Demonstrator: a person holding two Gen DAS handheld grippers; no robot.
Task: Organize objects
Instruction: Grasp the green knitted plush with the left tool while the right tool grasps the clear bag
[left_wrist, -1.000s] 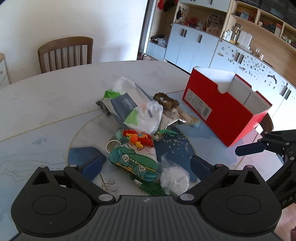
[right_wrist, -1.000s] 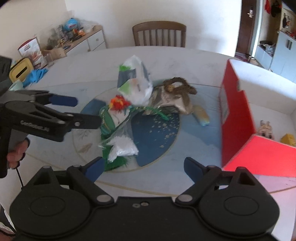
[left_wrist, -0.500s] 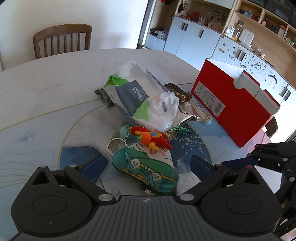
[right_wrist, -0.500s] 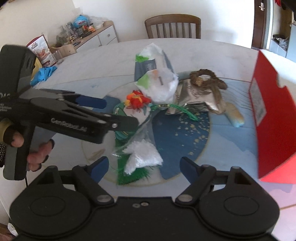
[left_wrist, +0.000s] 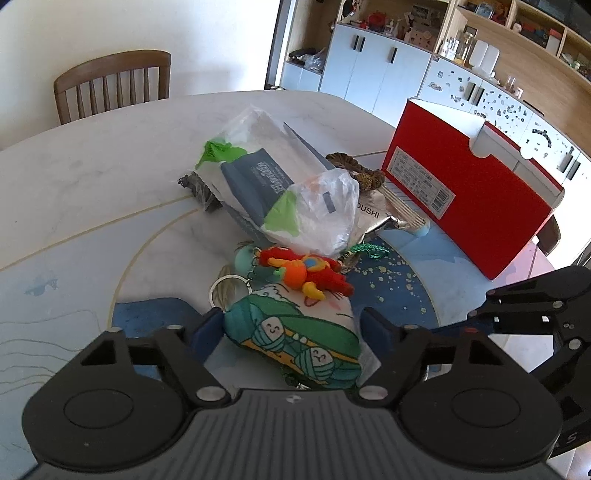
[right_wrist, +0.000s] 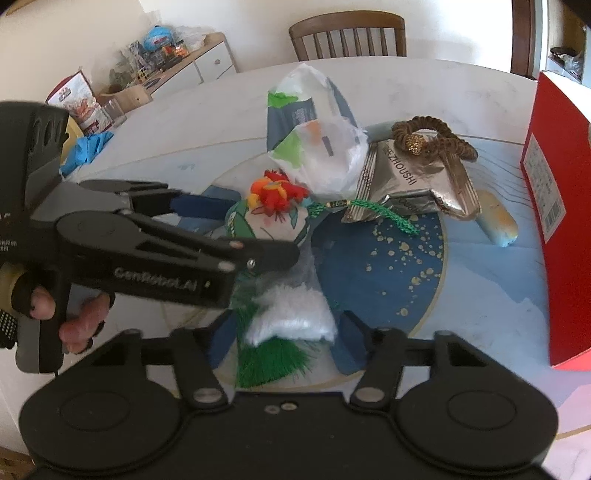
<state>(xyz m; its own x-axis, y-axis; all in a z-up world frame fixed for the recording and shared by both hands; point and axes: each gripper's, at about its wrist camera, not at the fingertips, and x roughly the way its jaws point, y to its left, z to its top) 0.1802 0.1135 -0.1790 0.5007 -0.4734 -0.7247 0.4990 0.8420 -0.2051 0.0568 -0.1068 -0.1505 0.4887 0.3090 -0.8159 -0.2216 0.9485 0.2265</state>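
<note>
I work at the round table (left_wrist: 92, 192), where a pile of small things sits in the middle of both frames and the red box (left_wrist: 469, 206) stands at the right edge. Over the last second both my tools have dropped down onto the near end of that pile, and both sets of jaws, wide a second ago, are now closing.

In the left wrist view my left gripper (left_wrist: 291, 332) has the green embroidered pouch (left_wrist: 295, 332) between its fingers at the lower middle of the frame; the blue pads sit right at its sides, but I cannot tell that they press yet.

In the right wrist view my right gripper (right_wrist: 286, 332) closes around the clear bag of white stuffing (right_wrist: 291, 317) and the green tassel (right_wrist: 273, 363), low in the frame; no firm pinch shows there either.

I judge this as the start of two pickups, with the box as the likely home.

The pouch's long axis runs from lower right to upper left in the left view, across the gripper's gap, with the orange and red toy (left_wrist: 306, 275) at its far end. The tassel points its fringe toward the bottom of the right frame.
</note>
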